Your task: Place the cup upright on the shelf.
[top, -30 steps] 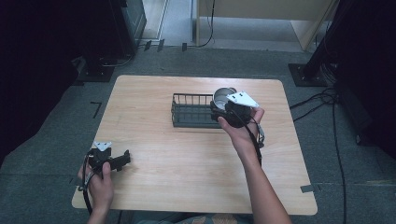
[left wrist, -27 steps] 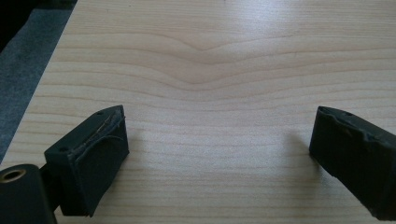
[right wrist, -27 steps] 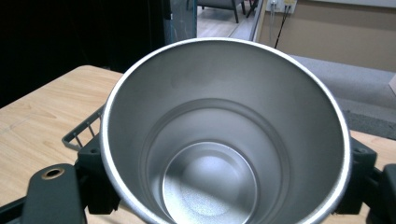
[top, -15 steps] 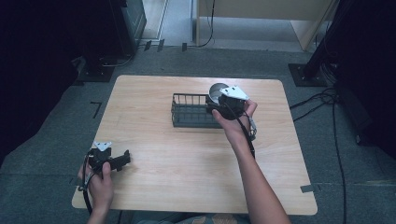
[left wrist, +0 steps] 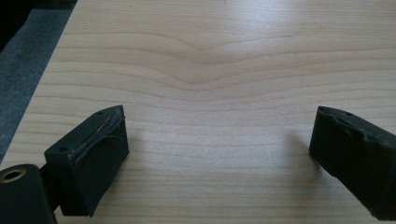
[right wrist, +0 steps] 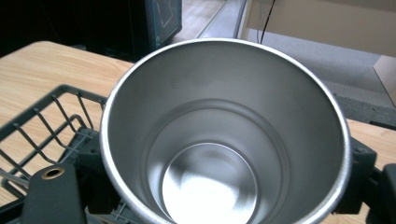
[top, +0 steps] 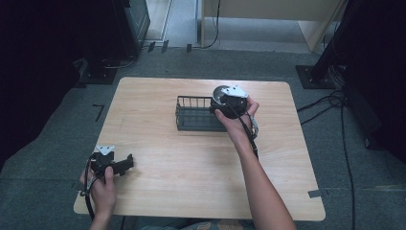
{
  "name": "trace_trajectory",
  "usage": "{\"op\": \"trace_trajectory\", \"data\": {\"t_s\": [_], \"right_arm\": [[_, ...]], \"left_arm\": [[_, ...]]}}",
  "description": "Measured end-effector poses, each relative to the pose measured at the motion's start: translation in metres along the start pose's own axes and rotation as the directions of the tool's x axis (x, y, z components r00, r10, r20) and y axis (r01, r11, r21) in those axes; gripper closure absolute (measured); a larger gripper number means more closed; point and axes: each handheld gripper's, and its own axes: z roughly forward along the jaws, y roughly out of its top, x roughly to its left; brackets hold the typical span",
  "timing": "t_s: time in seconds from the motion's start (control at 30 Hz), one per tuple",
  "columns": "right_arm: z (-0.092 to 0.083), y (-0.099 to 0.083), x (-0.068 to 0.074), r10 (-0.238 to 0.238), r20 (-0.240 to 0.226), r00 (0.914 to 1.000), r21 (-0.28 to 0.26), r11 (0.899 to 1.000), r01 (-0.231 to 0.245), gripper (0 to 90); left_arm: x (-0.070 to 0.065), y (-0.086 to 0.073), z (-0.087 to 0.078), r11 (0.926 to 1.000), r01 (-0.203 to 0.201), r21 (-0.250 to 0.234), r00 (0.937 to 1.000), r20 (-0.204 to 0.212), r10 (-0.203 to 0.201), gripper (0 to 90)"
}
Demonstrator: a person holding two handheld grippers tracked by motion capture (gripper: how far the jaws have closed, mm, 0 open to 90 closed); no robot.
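Note:
A shiny steel cup (right wrist: 224, 140) sits between the jaws of my right gripper (top: 229, 100), which is shut on it; its open mouth faces the camera in the right gripper view. In the high view the cup (top: 220, 92) hangs over the right end of a black wire basket (top: 194, 115) at the table's middle. The basket's wire rim (right wrist: 51, 112) runs below and left of the cup. My left gripper (top: 125, 164) rests near the table's front left corner, open, with bare wood between its pads (left wrist: 95, 158).
The wooden table (top: 191, 163) has grey carpet around it. Black stands and cables (top: 330, 103) lie on the floor to the right. A dark cabinet (top: 129, 19) stands behind the table at the left.
My right gripper has carried the cup a little left and away from the person, over the basket's right end. The left gripper has stayed still.

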Motion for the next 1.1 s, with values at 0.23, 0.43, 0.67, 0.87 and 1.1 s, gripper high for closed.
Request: {"op": "trace_trajectory", "data": {"t_s": [0.23, 0.43, 0.67, 0.87, 1.1], "right_arm": [[0.011, -0.005, -0.001, 0.014, -0.001, 0.9999, 0.038, 0.999, -0.014, 18.2], [0.018, -0.008, -0.002, 0.018, -0.011, 0.9998, 0.066, 0.998, -0.017, 18.2], [0.023, -0.012, -0.003, 0.025, -0.015, 0.9996, 0.095, 0.995, -0.023, 18.2], [0.029, -0.015, -0.001, 0.023, -0.023, 0.9995, 0.12, 0.993, -0.02, 18.1], [0.033, -0.017, 0.001, 0.023, -0.043, 0.9988, 0.148, 0.989, -0.016, 18.1]], "left_arm": [[0.0, 0.0, 0.0, 1.0, 0.0, 0.0, 1.0, 0.0, 0.0, 4.8], [0.0, 0.0, 0.0, 1.0, 0.0, 0.0, 1.0, 0.0, 0.0, 4.9], [0.0, 0.0, 0.0, 1.0, 0.0, 0.0, 1.0, 0.0, 0.0, 4.9], [0.0, 0.0, 0.0, 1.0, 0.0, 0.0, 1.0, 0.0, 0.0, 4.8], [0.0, 0.0, 0.0, 1.0, 0.0, 0.0, 1.0, 0.0, 0.0, 4.9]]}}
